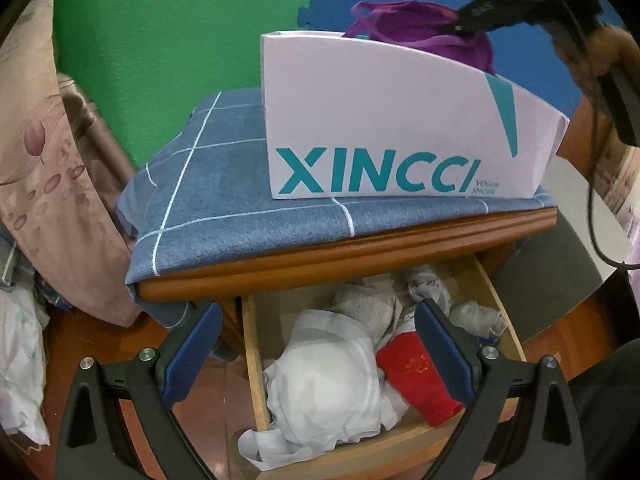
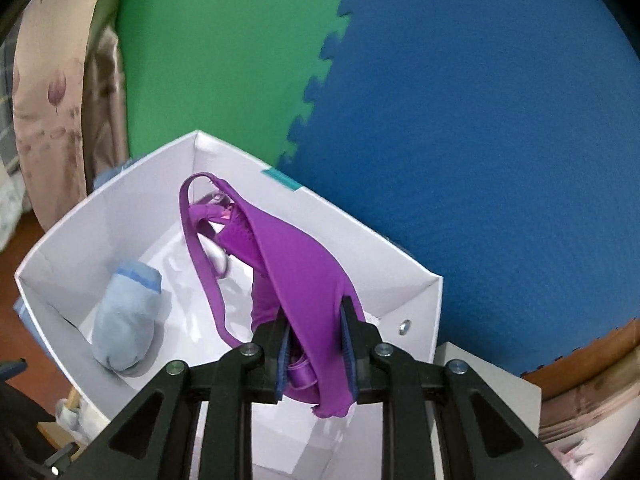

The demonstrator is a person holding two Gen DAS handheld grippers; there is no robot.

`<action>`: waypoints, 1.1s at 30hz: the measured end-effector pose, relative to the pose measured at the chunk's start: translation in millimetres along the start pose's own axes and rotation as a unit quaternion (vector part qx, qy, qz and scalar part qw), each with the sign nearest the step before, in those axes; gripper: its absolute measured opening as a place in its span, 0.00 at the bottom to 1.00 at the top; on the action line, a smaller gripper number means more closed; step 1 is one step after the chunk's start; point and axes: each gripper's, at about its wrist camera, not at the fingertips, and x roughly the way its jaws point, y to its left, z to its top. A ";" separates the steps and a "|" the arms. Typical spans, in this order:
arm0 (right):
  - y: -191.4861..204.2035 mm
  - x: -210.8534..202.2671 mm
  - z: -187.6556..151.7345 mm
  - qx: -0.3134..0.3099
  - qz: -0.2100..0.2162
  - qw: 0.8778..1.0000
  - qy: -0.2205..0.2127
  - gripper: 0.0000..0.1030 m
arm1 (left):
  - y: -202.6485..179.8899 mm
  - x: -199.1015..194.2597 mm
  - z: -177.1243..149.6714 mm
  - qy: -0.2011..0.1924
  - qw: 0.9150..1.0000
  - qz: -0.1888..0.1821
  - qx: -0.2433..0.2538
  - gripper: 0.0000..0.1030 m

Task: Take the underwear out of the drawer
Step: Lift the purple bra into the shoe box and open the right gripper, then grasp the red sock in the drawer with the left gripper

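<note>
R tool (image 2: 316,350) clamped on purple bra (image 2: 298,268), hanging fwd over white box (image 2: 416,300); L tool (image 1: 318,350) apart above drawer (image 1: 256,360).

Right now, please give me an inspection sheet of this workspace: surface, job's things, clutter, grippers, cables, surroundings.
Surface: wooden cabinet top covered by a blue checked cloth; white box stands on it.
Job's things: purple bra held over the box; light blue roll lies inside the box; drawer open, with white garments and a red item.
Clutter: pinkish fabric to the left of the cabinet.
Grippers: right gripper shut on the bra; left gripper open over the drawer, holding nothing.
Cables: black cable hangs at the right edge.
Surroundings: green mat and blue mat behind.
</note>
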 end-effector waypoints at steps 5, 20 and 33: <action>24.6 11.5 1.1 -0.015 0.003 1.000 0.018 0.31 | -0.8 2.2 0.3 0.010 1.000 -0.003 0.004 0.94; 0.1 -100.1 -46.9 0.091 0.047 0.971 -0.216 0.47 | -1.9 2.9 -1.0 0.020 0.999 -0.027 -0.009 0.99; -36.1 -97.0 -270.2 0.275 0.092 0.946 -0.147 0.52 | -31.3 60.6 -24.4 0.197 0.975 -0.104 -0.004 0.99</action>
